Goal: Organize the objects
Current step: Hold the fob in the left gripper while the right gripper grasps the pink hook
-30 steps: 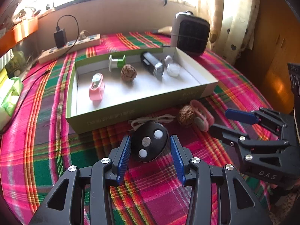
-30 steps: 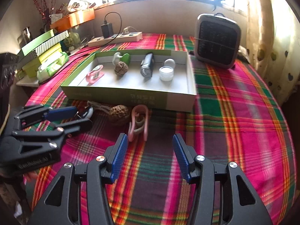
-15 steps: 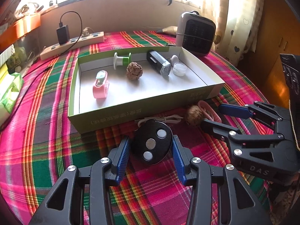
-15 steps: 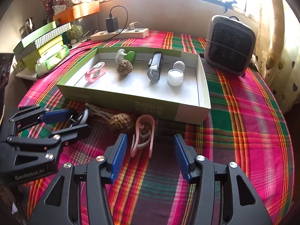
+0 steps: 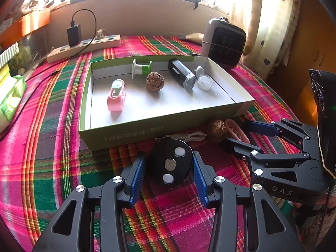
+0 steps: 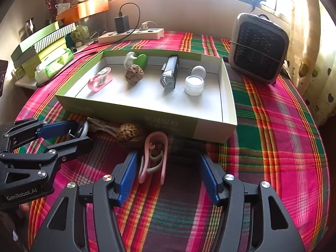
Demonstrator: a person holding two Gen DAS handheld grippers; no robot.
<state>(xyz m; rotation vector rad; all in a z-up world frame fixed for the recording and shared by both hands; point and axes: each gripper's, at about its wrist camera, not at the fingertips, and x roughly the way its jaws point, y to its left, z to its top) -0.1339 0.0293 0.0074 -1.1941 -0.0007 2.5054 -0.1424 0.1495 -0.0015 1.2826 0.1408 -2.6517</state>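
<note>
On a round table under a pink-and-green plaid cloth, the left gripper straddled a black oval remote with three round buttons, its blue pads close at either side though contact could not be confirmed, apparently poised to lift it. Just ahead lay the shallow green-and-white cardboard box, already holding five small items. To the right, the right gripper, whose jaws had just been widening, stood open around a pink looped plastic clip beside a brown wrinkled walnut, probably lining up its own pick.

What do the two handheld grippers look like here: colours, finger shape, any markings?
Both, the left gripper and right gripper, are black open-framed plastic linkages with silver screw heads and ribbed blue finger pads. The left body reads "GenRobot.AI", the right "DAS".
</note>
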